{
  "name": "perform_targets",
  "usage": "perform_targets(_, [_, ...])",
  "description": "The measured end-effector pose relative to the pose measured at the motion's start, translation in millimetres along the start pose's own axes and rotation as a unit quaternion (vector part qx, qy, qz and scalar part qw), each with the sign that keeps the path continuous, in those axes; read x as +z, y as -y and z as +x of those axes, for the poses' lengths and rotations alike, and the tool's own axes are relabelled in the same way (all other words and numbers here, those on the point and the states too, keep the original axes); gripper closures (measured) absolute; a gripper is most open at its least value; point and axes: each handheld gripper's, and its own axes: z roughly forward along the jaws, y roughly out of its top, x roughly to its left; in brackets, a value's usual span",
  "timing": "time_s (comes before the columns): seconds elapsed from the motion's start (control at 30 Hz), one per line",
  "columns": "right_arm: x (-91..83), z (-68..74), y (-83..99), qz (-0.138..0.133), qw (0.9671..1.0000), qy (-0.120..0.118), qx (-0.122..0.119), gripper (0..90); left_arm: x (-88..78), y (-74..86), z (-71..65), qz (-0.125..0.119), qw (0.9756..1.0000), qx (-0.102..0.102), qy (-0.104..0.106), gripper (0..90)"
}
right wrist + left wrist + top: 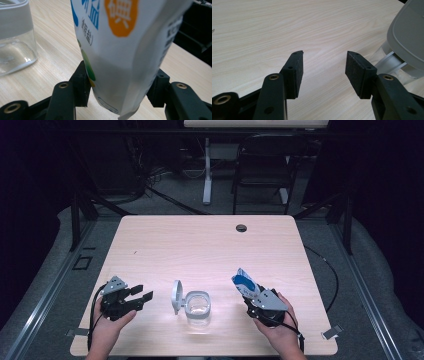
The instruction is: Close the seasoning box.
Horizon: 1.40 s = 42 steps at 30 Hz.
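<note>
A clear jar with a grey collar stands near the table's front edge, its hinged grey lid flipped up on its left side. To the jar's left my left gripper points at it, open, with bare wood between its pads; the lid is close at the right in the left gripper view. Right of the jar, my right gripper is shut on a white pouch with blue and orange print. The pouch stands upright between the jaws, beside the jar.
The light wooden table has a dark cable hole near its far edge. Beyond it stand a black folding chair and a white desk leg. Black frame struts flank the table's far corners.
</note>
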Motion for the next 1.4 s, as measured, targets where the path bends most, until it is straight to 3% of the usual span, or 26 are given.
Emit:
perform_targets(0.33, [-1.1, 6.3, -16.2, 0.004, 0.9988, 0.015, -0.046, 46.0, 0.2, 0.0, 0.0, 0.007, 1.0, 0.003, -0.001, 48.8])
perform_targets(0.7, [-1.8, 13.4, -25.8, 0.01, 0.9959, 0.029, -0.085, 46.1, -2.6, -0.2, 1.5, -0.003, 1.0, -0.002, -0.002, 48.7])
perform_targets(1.23, [1.1, 18.7, -29.3, 0.025, 0.9871, 0.052, -0.149, 46.3, -2.1, 0.4, 2.2, -0.002, 1.0, -0.001, -0.003, 48.4])
perform_targets(1.4, [4.5, 19.3, -32.9, 0.025, 0.9849, 0.05, -0.164, 46.3, -2.1, 0.5, 2.5, -0.002, 1.0, -0.002, -0.004, 48.4])
